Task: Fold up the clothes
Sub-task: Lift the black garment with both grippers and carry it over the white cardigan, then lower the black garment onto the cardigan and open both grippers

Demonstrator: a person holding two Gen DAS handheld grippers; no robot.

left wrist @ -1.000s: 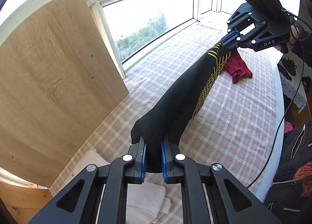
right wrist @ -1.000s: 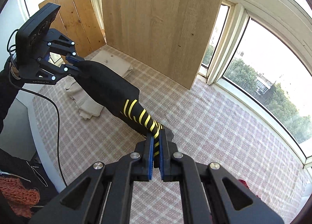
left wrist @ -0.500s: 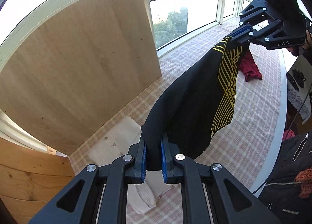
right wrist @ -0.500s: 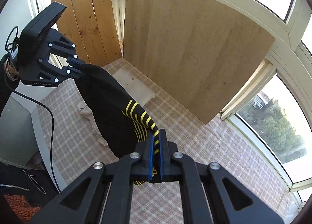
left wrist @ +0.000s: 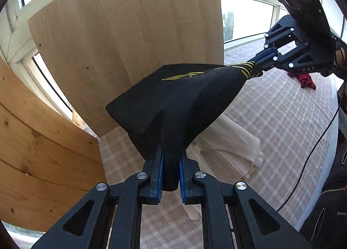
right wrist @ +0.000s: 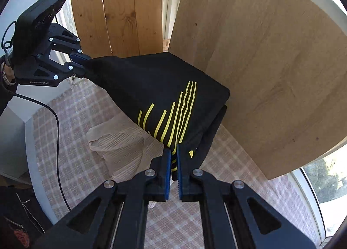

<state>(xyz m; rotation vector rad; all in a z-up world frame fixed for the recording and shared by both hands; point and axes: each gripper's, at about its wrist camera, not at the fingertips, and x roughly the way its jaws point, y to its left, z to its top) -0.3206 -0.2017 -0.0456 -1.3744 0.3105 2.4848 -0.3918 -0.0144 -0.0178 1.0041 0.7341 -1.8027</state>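
Note:
A black garment with yellow stripes [left wrist: 173, 99] hangs in the air, folded, stretched between both grippers above the checked cloth. My left gripper [left wrist: 171, 158] is shut on one black end of it. My right gripper [right wrist: 172, 155] is shut on the striped end [right wrist: 171, 116]. In the left wrist view the right gripper [left wrist: 258, 69] pinches the far striped corner. In the right wrist view the left gripper [right wrist: 84, 62] holds the far black corner. The garment's far edge is close to the wooden board.
A folded cream knit garment [left wrist: 229, 142] lies on the checked cloth [left wrist: 282, 118] below the black one; it also shows in the right wrist view [right wrist: 121, 140]. A light wooden board [right wrist: 271, 53] and pine planks [right wrist: 117, 8] lean against the windows. A red garment [left wrist: 305, 82] lies far right.
Both grippers have swung the black garment leftward toward the wooden boards, over the cream garment. It now hangs flatter and wider between them. Both grips are unchanged.

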